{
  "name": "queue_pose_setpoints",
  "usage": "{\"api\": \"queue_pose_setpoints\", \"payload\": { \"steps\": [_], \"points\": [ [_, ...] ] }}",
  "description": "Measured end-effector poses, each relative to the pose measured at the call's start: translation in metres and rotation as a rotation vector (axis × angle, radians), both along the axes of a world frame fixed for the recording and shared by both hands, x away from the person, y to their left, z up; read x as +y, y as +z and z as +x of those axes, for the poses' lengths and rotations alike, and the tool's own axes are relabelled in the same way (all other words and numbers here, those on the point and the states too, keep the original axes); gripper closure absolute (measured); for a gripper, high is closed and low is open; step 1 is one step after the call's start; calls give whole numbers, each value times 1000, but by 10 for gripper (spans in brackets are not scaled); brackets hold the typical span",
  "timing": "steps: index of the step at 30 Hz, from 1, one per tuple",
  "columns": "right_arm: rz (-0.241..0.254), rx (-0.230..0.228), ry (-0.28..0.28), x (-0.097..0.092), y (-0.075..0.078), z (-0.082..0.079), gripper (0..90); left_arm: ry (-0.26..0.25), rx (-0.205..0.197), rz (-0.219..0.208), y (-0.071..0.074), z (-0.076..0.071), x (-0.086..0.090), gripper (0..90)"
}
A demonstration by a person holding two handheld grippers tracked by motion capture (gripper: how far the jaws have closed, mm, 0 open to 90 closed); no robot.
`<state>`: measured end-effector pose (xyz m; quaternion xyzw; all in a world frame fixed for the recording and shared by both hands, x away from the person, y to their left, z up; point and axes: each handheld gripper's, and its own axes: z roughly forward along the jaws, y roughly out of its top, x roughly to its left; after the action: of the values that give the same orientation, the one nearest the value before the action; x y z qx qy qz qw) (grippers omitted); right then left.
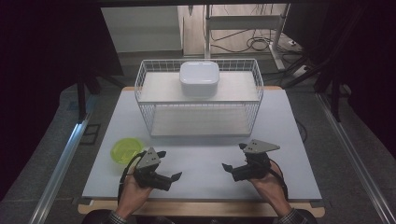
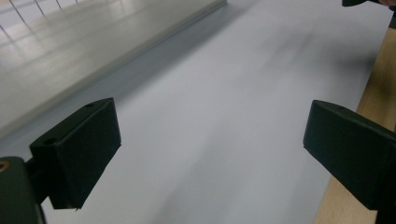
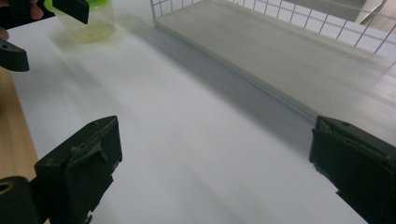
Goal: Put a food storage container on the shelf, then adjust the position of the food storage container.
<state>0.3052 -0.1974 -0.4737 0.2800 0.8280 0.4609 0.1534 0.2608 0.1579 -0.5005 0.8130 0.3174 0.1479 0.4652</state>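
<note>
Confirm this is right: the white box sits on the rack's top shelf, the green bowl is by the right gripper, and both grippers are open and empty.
One thing is wrong: the green bowl is by the left gripper, not the right gripper, as the high view shows. The rest holds: the white box sits on the top shelf of the rack, and both grippers are open and empty.

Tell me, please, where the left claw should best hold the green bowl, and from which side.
Probably the thin rim of the green bowl, on the side nearest the left claw, coming from above. The bowl sits upright and open on the table, so one jaw can go inside and one outside. The claw is open and empty.
</note>
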Motion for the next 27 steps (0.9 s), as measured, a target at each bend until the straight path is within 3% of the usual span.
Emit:
{"api": "queue_pose_setpoints", "payload": {
  "steps": [4, 13, 16, 19, 21, 25, 27],
  "points": [
    [-17, 8, -1, -4, -7, -5, 29, 8, 12, 43, -7, -3, 1, 38],
    [-50, 39, -10, -6, -16, -3, 34, 32, 45, 39, -7, -1, 3, 31],
    [-49, 41, -15, -7, -17, -2, 37, 70, 43, 51, -4, 1, 7, 71],
    [-53, 49, -20, -7, -19, -1, 40, 95, 24, 65, 1, 3, 13, 170],
    [-55, 54, -19, -6, -20, -1, 44, 101, 26, 56, 4, 6, 19, 291],
    [-66, 57, -16, -5, -21, 0, 50, 136, 49, 38, 11, 14, 34, 584],
    [-73, 57, -14, -4, -22, -1, 55, 180, 44, 26, 15, 18, 45, 744]
  ]
}}
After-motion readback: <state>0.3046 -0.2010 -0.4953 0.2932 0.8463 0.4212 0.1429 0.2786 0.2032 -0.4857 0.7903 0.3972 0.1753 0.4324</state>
